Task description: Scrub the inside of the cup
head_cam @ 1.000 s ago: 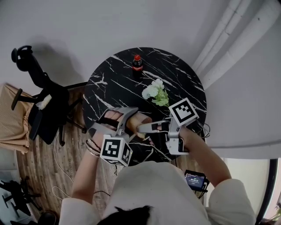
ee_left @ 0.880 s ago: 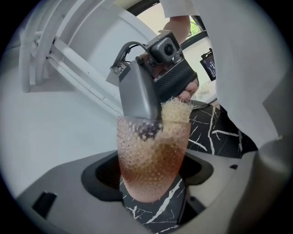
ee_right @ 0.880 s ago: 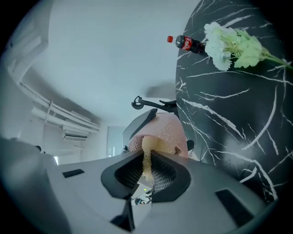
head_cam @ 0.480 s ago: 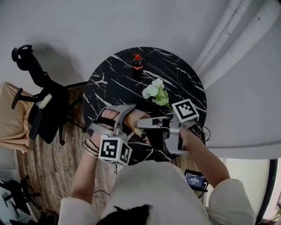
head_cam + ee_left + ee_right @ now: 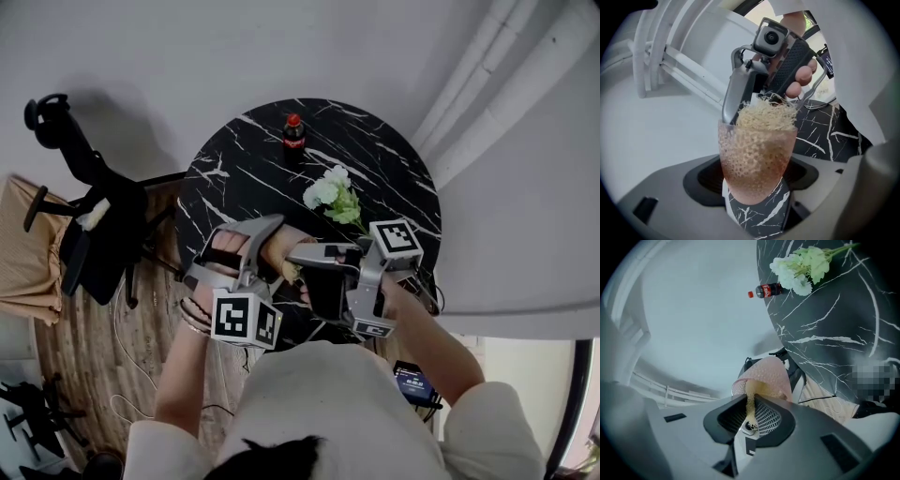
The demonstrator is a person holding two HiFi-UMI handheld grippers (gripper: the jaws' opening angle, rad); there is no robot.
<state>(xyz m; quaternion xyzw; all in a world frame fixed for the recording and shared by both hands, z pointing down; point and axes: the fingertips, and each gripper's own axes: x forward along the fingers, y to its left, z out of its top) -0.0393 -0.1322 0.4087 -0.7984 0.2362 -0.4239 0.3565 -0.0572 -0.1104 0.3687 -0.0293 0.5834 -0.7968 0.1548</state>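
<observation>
A pink translucent dimpled cup [image 5: 755, 161] is clamped between the jaws of my left gripper [image 5: 757, 183], mouth turned away from it. A straw-coloured fibrous scrubber [image 5: 765, 118] fills the cup and bulges over its rim. My right gripper [image 5: 751, 409] is shut on a strand of that scrubber [image 5: 751, 401], its jaws reaching into the cup [image 5: 765, 376]. In the head view the left gripper [image 5: 246, 251] and the right gripper [image 5: 298, 261] meet at the cup [image 5: 283, 246] above the table's near edge. The cup's bottom is hidden by the scrubber.
The round black marble table [image 5: 244, 178] carries a cola bottle [image 5: 293, 139] at the far side and a white flower bunch [image 5: 333, 197] just beyond the grippers. A black chair [image 5: 94, 225] stands left of the table. A small lit device [image 5: 415, 382] lies at lower right.
The right gripper has rolled about its own axis, its marker cube turning, and pushed slightly left towards the cup. The left gripper and the cup have barely shifted.
</observation>
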